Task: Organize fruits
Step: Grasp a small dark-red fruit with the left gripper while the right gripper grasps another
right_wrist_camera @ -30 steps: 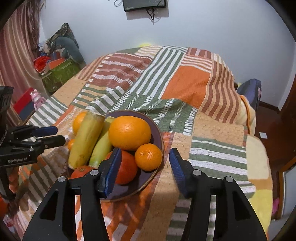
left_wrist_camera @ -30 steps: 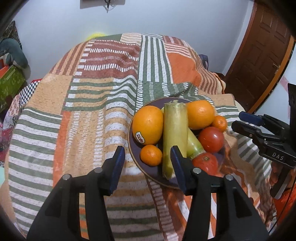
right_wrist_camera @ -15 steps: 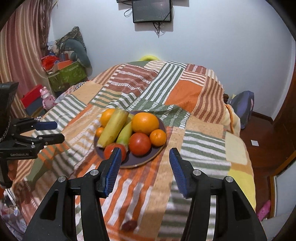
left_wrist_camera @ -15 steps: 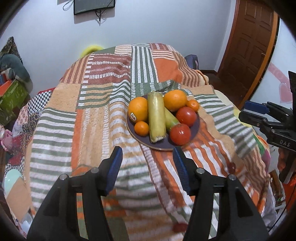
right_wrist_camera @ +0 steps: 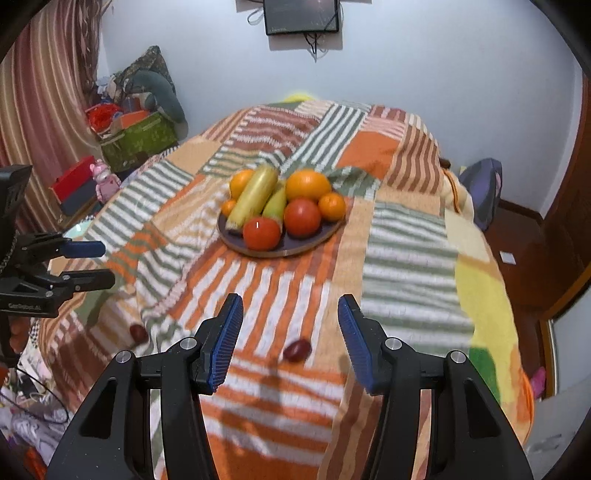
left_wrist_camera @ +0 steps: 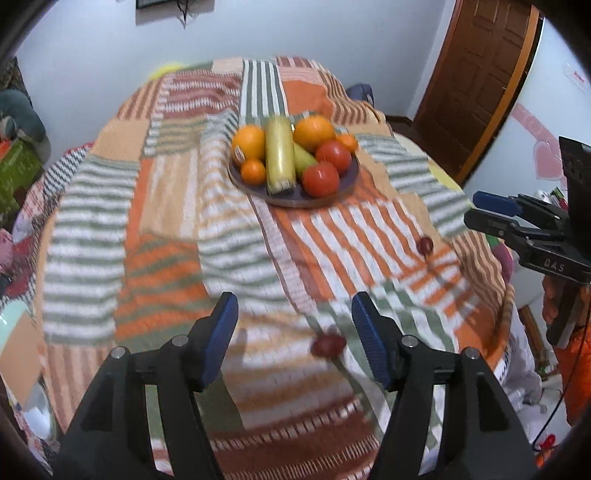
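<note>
A dark plate on the striped blanket holds oranges, small tangerines, two tomatoes and a long yellow-green vegetable. Two small dark red fruits lie loose on the blanket near the front edge: one just ahead of my left gripper, one just ahead of my right gripper. My left gripper is open and empty. My right gripper is open and empty. Both sit well back from the plate.
The blanket covers a bed that drops off at the front and sides. A brown door stands at the right. Boxes and toys are piled at the left wall. A screen hangs on the back wall.
Both grippers have pulled back and up from the plate, which now looks small and far. The two loose dark red fruits have come into view near the blanket's front.
</note>
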Demonstrator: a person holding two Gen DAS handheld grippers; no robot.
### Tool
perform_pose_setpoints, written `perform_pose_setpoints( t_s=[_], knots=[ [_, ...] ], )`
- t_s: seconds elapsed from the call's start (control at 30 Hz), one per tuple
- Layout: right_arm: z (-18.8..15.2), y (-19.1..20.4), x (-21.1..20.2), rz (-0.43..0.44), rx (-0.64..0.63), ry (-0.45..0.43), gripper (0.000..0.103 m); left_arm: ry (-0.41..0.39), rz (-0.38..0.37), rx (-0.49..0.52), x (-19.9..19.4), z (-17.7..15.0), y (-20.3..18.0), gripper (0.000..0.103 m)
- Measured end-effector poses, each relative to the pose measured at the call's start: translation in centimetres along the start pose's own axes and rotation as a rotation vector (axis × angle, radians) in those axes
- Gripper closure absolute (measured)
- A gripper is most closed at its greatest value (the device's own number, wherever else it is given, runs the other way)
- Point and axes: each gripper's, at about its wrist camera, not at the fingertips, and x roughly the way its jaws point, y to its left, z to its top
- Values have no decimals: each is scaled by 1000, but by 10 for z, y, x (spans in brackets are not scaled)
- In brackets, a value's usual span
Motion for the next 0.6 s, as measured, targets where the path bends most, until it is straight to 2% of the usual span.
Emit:
perform_pose_setpoints(
  t_s=[0.2,0.43,0.6],
  knots=[
    [-27,-1,10,1,44,40,53,48,-33,-14,14,-20,-7,40],
    [-40,-3,26,12,59,81,53,103,-60,-20,35,-28,-13,55],
    [-39,-7,37,17,65,97,59,115,-61,-14,43,-30,-16,60]
  ],
)
